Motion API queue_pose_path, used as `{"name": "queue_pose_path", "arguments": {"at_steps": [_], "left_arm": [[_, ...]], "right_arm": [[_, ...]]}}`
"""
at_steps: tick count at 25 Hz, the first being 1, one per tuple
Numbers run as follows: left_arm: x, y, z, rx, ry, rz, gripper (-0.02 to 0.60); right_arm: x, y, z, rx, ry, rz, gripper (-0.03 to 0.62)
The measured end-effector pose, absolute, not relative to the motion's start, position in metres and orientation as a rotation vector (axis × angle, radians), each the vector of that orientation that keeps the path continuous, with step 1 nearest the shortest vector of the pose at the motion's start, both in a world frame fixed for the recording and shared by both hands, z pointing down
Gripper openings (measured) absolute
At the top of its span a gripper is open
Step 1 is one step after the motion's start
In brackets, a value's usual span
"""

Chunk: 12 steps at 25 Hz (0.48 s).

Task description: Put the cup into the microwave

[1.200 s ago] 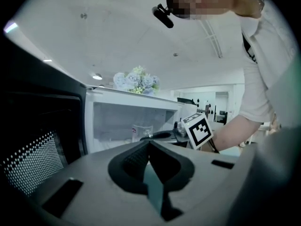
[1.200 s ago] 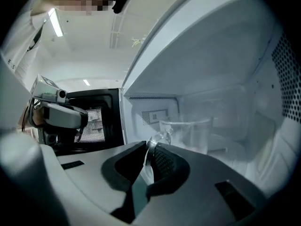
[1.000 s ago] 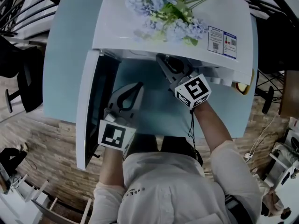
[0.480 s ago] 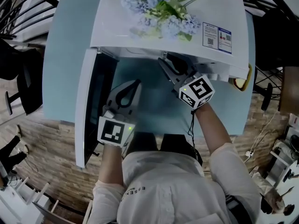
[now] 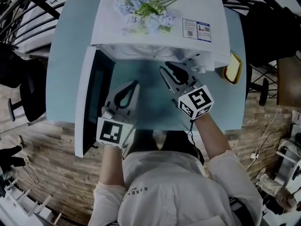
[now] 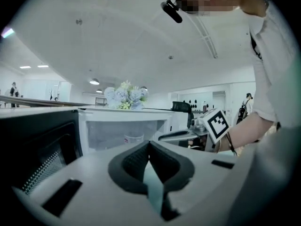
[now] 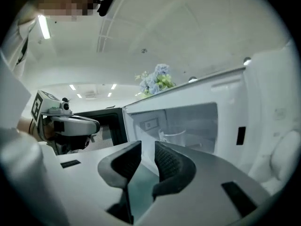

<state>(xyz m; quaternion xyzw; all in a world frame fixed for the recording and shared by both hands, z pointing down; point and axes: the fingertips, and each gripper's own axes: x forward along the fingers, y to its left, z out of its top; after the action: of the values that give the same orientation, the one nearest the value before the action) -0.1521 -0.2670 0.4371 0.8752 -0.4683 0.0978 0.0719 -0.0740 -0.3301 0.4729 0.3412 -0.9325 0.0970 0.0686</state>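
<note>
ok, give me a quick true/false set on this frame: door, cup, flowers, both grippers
1. The microwave door is open. True.
2. The right gripper holds the cup. False: the cup stands inside the microwave, and the right gripper's jaws are slightly apart with nothing between them.
3. Flowers lie on top of the microwave. True.
4. The left gripper has its jaws wide apart. False: its jaws are together and hold nothing.
</note>
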Motion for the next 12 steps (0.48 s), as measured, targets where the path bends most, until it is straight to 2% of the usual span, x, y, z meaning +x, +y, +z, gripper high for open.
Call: {"name": "queue_pose_path", "arguments": {"at_steps": [5, 12], "left_arm": [[-0.155, -0.249, 0.404, 2.692, -1.467, 0.240, 0.002], [-0.158, -0.222, 0.361, 2.751, -1.448, 0.235, 0.002]], "right_arm": [[-0.061, -0.290, 0.425, 1.105, -2.848, 0.322, 0.092], [-0.042, -0.246, 0.350, 1.265, -2.877, 0.149, 0.020]]}}
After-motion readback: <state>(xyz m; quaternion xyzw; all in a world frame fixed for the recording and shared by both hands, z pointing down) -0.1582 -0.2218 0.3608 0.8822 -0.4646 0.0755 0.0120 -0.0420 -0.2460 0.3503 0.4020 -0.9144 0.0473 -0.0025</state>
